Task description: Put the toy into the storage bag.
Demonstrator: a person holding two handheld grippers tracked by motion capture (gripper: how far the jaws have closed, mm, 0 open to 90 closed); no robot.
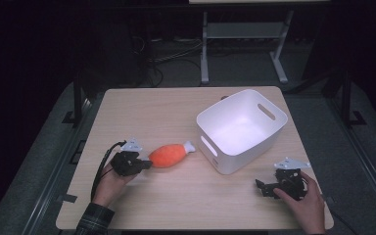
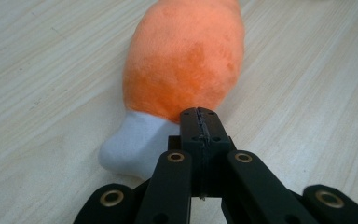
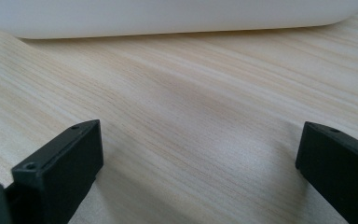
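Two jaws pressed together hide part of the plush drumstick (image 2: 182,65).

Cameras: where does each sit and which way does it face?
High view: above the person's side, looking forward and down on the table; both hands, left hand-held gripper and right hand-held gripper show.
Left gripper view: rides the left hand-held gripper, facing the orange plush toy; its jaws are shut together at the toy's near end.
Right gripper view: low over the table, facing the white bin; jaws wide apart.
Shared: the toy with the high view; the bin likewise.
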